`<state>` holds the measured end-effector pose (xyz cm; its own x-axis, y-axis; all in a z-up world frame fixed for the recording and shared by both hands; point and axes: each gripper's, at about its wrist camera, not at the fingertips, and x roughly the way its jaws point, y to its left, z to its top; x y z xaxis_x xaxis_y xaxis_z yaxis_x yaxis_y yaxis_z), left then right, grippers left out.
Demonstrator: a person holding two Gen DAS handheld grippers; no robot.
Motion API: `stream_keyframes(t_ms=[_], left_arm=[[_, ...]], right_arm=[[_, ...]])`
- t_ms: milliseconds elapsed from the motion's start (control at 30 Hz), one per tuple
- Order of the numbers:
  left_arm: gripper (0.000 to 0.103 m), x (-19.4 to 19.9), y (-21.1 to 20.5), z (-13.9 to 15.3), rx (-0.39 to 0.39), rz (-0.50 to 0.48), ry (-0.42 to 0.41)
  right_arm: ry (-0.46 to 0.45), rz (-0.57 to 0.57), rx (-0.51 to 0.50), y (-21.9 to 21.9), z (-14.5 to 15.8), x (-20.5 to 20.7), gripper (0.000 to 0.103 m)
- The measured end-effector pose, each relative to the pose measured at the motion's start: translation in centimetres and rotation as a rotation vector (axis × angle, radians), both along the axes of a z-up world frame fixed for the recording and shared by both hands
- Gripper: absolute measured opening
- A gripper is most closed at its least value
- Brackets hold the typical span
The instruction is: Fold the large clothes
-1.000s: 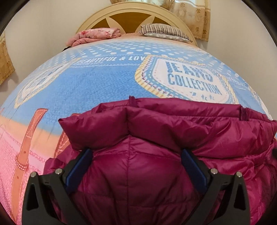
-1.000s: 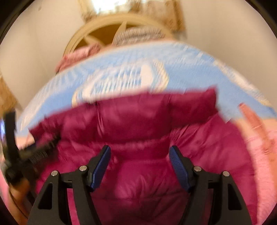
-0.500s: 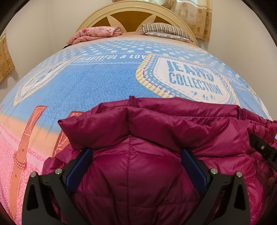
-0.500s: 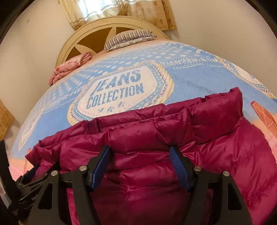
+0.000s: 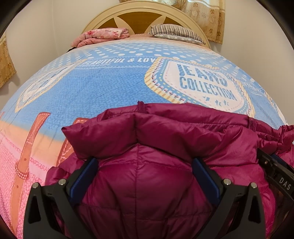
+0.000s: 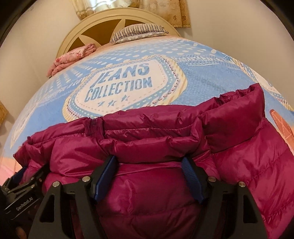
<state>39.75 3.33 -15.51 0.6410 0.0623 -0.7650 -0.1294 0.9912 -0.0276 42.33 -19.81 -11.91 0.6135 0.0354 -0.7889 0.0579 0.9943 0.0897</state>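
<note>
A magenta quilted puffer jacket [image 5: 165, 132] lies on the bed at the near edge, its top part folded over toward me. It also fills the lower half of the right wrist view [image 6: 156, 139]. My left gripper [image 5: 145, 165] is open, its blue-padded fingers [image 5: 83, 176] spread wide over the jacket's left part with fabric bulging between them. My right gripper [image 6: 148, 165] is open too, its fingers [image 6: 191, 176] straddling the jacket's right part. The right gripper's body shows at the right edge of the left wrist view [image 5: 275, 174].
The bed cover [image 5: 110, 82] is blue with a "Jeans Collection" badge [image 6: 121, 86] and pink-orange bands at the near left. A folded pink blanket [image 5: 102, 35] and a striped pillow [image 5: 176, 33] lie by the cream headboard [image 5: 139, 11]. Walls flank the bed.
The right gripper swung in from a blurred motion and settled over the jacket's right part, coming closer to the left gripper. The left gripper has barely moved.
</note>
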Motion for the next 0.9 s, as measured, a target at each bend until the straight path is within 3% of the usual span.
stream_keyframes(t_ms=[433,567,700,900], left_arm=[[0.103,-0.8,0.6,0.7,-0.044,-0.028,0.035],[0.103,-5.1,1.4,3.4,-0.033,-0.084,-0.007],[0.103,-10.1,3.7,5.2,-0.049,-0.071,-0.079],[0.103,-14.1,8.0,2.4,-0.185,-0.030,-0.023]], right_arm=[[0.005,0.007,-0.066,0.8,-0.4,0.2,0.076],[0.004,0.008,-0.067,0.8,-0.5,0.2,0.076],[0.003,0.008,-0.065,0.8,-0.5,0.2,0.076],[0.009,0.014,-0.077,0.9,-0.4,0.3,0.077]])
